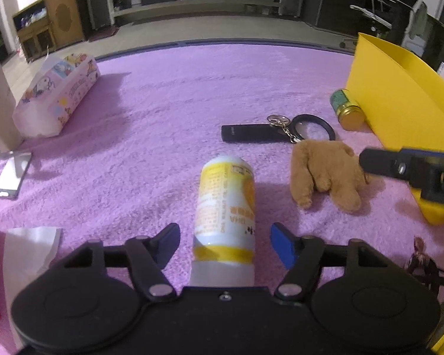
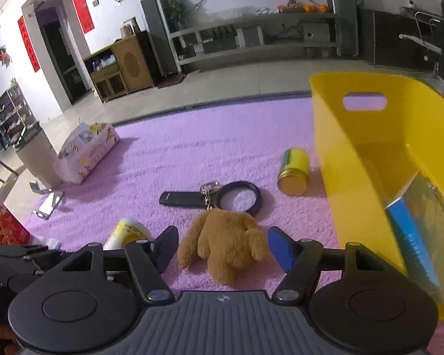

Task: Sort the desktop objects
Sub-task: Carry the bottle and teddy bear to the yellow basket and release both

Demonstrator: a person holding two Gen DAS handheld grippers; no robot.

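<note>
left hand-held gripper [image 1: 225,244]: tilted steeply downward, jaws parted, neither pad pressing on anything; one black finger, one with a blue pad [image 1: 282,245].
right hand-held gripper [image 2: 223,247]: angled downward, jaws spread wide, pads touching nothing.
relation: the right gripper's black fingertip reaches into the left wrist view from the right edge; the two are apart.

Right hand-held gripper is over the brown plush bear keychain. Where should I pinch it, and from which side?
Take the brown plush bear keychain across its round body, coming down from above with the right hand-held gripper. It lies flat on the purple fluffy mat, already between the open fingers, limbs toward the camera. The torso is the thickest part; the limbs are floppy. Its metal key ring overlaps the black magnifying glass.
</note>
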